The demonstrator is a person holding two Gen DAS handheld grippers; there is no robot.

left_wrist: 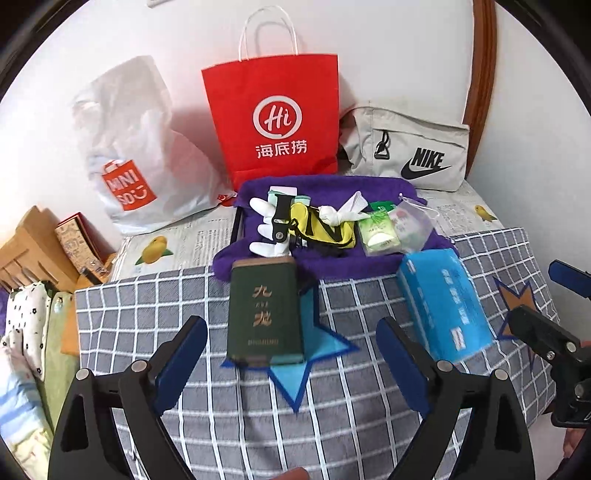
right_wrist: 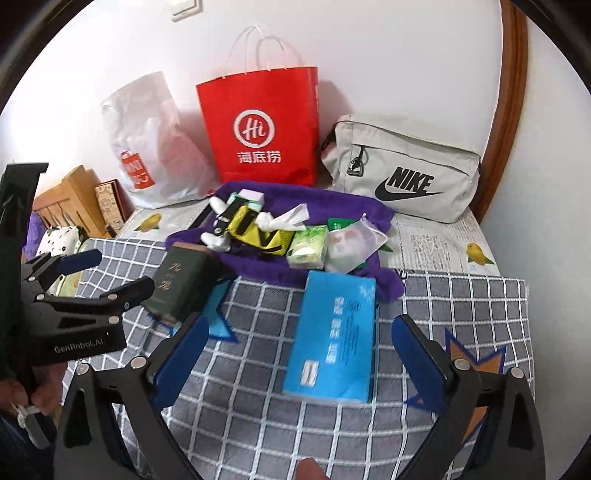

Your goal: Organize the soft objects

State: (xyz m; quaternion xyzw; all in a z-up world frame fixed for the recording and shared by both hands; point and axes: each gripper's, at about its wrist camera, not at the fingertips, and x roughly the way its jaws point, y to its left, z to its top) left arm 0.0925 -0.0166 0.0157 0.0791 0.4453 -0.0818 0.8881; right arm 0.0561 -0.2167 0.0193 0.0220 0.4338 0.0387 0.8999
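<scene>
A home bedroom: checked bedding (left_wrist: 369,398) (floral pillow (left_wrist: 26,325) beside it), shopping bags (left_wrist: 273,118) against the wall.

A plain white wall (left_wrist: 388,48) is filling the back of both views, with a white switch plate (right_wrist: 186,8) sitting high on it. A curved brown wooden frame (right_wrist: 511,110) is rising along the right side. Wooden furniture (left_wrist: 26,254) is standing at the left, and soft even light is falling across everything.

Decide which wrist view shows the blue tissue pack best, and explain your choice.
The right wrist view: the blue tissue pack lies near centre between the open right gripper fingers, its whole top face visible. In the left wrist view the pack sits off to the right, partly behind one of the left gripper's fingers.
</scene>
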